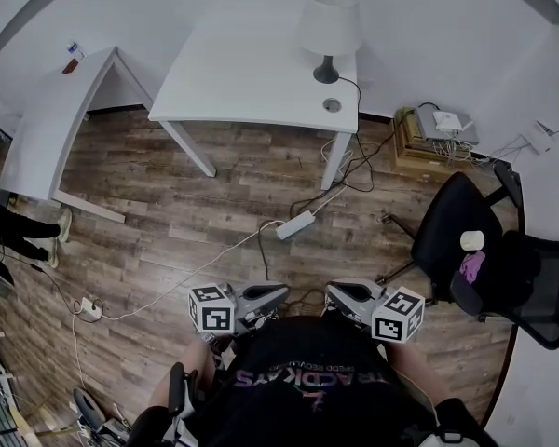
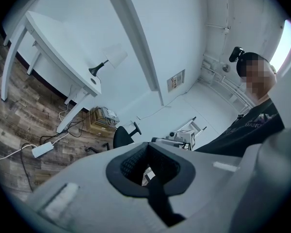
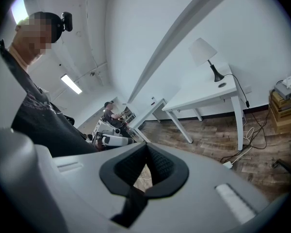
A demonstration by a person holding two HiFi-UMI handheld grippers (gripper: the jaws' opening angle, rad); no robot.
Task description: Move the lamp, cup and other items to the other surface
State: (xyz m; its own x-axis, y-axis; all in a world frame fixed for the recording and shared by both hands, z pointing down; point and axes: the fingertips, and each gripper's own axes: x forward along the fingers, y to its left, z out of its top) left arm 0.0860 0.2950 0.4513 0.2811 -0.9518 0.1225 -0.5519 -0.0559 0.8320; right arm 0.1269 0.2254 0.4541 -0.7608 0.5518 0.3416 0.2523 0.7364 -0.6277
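Facing the counter (image 1: 252, 77) w/ both claws clenched on nothing, close to the body: lamp (image 1: 328, 24) stood upright on its far-right corner, well ahead & slightly right, so right claw (image 1: 337, 296) was prob nearer than left claw (image 1: 276, 294)

Left gripper (image 1: 278, 293) at seven o'clock, right gripper (image 1: 337, 293) at five, both near the torso, tips facing, jaws closed.

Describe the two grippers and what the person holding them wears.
Both the left gripper and right gripper are light grey moulded shells with black textured lining around the jaws. Each carries a white cube printed with black square markers. The person wears a black shirt with purple lettering.
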